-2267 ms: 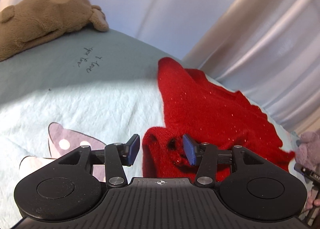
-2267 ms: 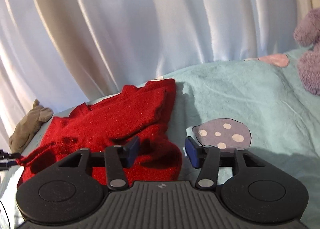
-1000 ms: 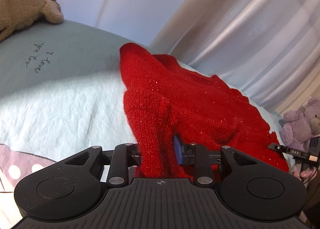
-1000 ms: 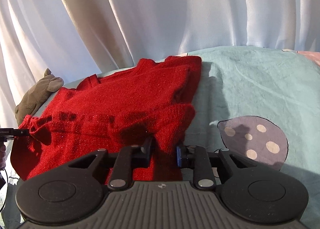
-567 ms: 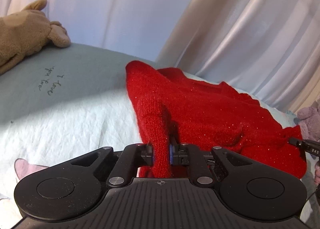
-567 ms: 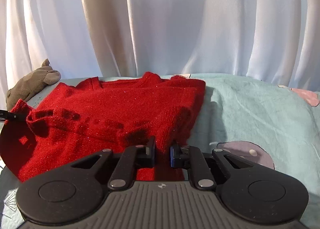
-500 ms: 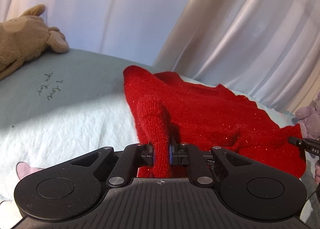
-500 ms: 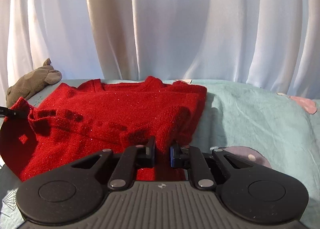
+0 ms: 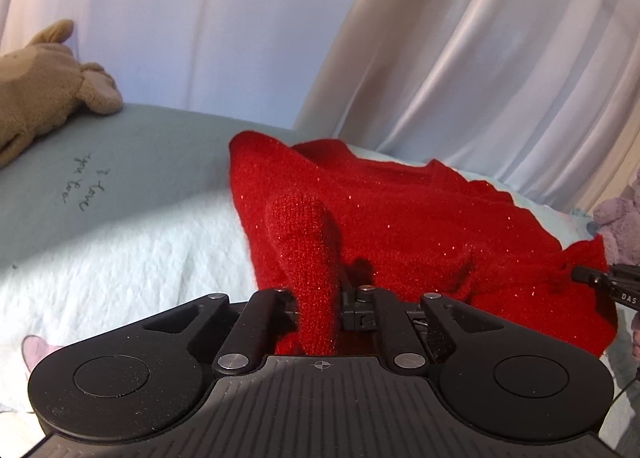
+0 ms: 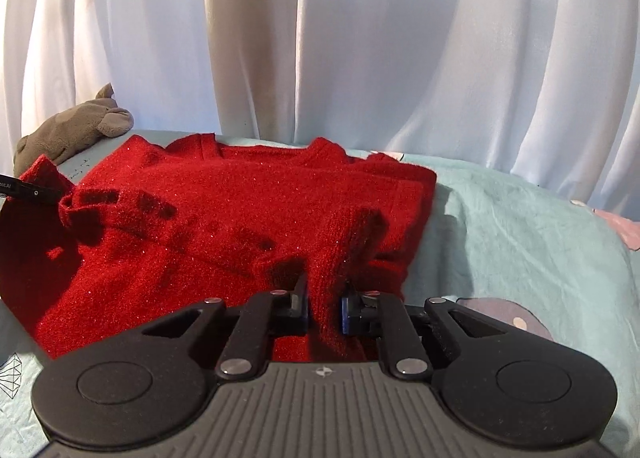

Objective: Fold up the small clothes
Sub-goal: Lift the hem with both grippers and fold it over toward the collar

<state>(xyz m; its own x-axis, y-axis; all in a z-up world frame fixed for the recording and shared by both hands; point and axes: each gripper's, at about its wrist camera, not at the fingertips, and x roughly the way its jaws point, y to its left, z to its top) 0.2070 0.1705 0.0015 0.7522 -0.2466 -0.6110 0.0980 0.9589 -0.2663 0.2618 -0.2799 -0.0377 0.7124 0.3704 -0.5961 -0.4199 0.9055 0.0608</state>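
White curtains (image 10: 360,58) hang in folds across the top of both views, behind a bed spread with a pale aqua sheet (image 10: 520,238). A red knitted sweater (image 10: 240,218) lies spread on the sheet, filling the middle of each frame.

In the left wrist view, the left gripper (image 9: 320,308) sits at bottom centre, its jaws pressed together on a raised fold of the sweater's near edge, which stands up in a ridge just above the fingers. The rest of the sweater stretches away to the right of the frame. A tan plush toy (image 9: 44,74) lies at upper left, and a lilac plush toy (image 9: 620,226) shows at the right edge.

In the right wrist view, the right gripper (image 10: 324,308) sits at bottom centre, pinching another bunched fold of the near edge. The sweater extends from there toward upper left, where the other gripper's dark tip meets its far corner at the left edge.
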